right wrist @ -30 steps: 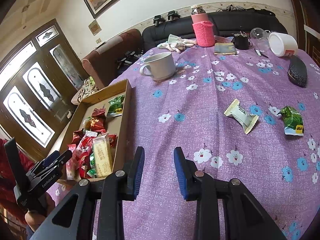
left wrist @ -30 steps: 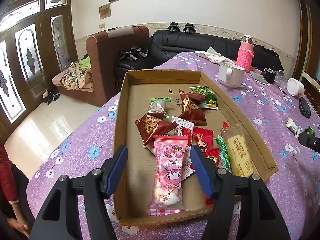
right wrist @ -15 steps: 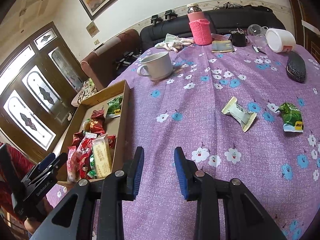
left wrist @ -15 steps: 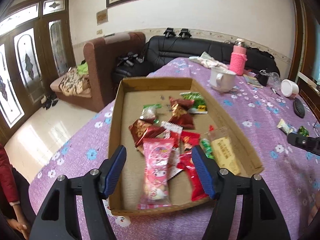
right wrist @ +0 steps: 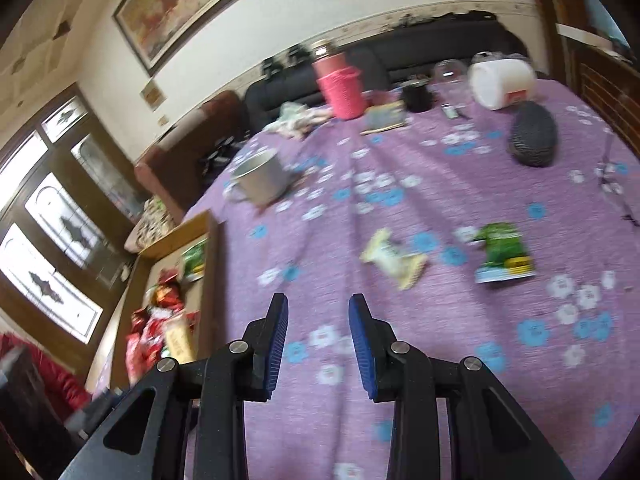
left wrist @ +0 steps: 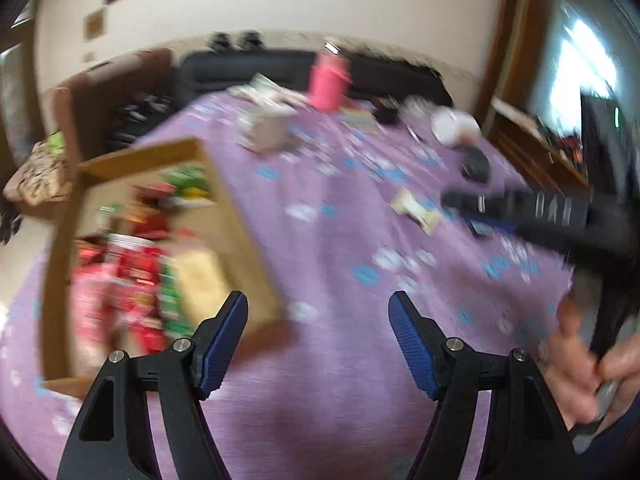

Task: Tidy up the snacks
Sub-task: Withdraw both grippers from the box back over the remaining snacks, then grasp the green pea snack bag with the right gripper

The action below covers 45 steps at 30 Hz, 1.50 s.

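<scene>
The left gripper (left wrist: 318,312) has swung away from over the cardboard tray (left wrist: 240,216), which a second ago sat square between its fingers and now lies off to its left, blurred. Its jaws have just been opening and stand wide apart with nothing between them, only bare purple tablecloth (left wrist: 328,264).

Going left to right in the right wrist view: the tray (right wrist: 210,264) lies at the table's left side, its long right wall running toward the right gripper (right wrist: 318,312). Inside it a heap of red, pink and yellow packets (right wrist: 160,328) fills the near end and a green packet (right wrist: 195,258) lies at the far end. Beyond the tray's far corner stands a metal mug (right wrist: 262,178). Right of the tray wall is a broad stretch of open cloth, and the right gripper hovers over it, jaws a narrow gap apart and holding nothing. Ahead and to its right lies a cream wrapped snack (right wrist: 394,260) on the cloth, and just right of that, apart from it, a green snack packet (right wrist: 502,254). Both are well clear of the tray and of the table's right edge. Farther back stand a pink bottle (right wrist: 340,86), a white tub (right wrist: 502,80) and a dark oval case (right wrist: 532,140).

In the left wrist view a hand (left wrist: 580,364) holds the right gripper's handle at the right edge.
</scene>
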Each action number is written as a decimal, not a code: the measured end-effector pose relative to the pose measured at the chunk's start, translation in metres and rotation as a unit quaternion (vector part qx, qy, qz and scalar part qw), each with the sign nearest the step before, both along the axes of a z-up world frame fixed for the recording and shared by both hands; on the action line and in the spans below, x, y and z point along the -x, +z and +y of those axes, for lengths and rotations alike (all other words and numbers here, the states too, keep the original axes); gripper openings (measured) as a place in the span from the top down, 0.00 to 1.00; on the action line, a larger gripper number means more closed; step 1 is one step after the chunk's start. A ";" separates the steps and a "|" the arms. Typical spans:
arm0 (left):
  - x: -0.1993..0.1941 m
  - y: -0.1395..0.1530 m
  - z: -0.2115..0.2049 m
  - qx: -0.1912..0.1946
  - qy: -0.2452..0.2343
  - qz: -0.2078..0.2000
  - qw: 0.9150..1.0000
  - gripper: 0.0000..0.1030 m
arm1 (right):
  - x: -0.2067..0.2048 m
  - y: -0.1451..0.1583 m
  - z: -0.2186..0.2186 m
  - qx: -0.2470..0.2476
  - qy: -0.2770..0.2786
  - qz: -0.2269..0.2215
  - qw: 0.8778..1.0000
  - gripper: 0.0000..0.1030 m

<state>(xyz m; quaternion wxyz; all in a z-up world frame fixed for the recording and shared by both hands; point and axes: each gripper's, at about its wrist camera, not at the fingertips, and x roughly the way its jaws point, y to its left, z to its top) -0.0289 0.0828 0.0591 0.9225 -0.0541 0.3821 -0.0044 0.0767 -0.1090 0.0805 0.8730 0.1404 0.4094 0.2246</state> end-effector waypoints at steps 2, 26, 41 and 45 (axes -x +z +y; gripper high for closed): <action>-0.011 -0.014 -0.023 -0.027 -0.020 0.012 0.999 0.30 | -0.006 0.002 -0.018 0.006 -0.022 0.003 1.000 0.67; -0.038 -0.048 -0.025 0.004 -0.027 0.055 0.998 0.30 | -0.095 -0.052 -0.056 0.143 -0.054 0.082 0.985 0.69; -0.039 -0.048 -0.023 0.014 -0.029 0.055 0.998 0.30 | -0.073 -0.052 0.022 0.131 0.043 0.063 0.988 0.70; -0.038 -0.048 -0.024 0.015 -0.030 0.054 0.998 0.30 | -0.058 -0.045 -0.001 0.101 0.012 0.073 0.992 0.70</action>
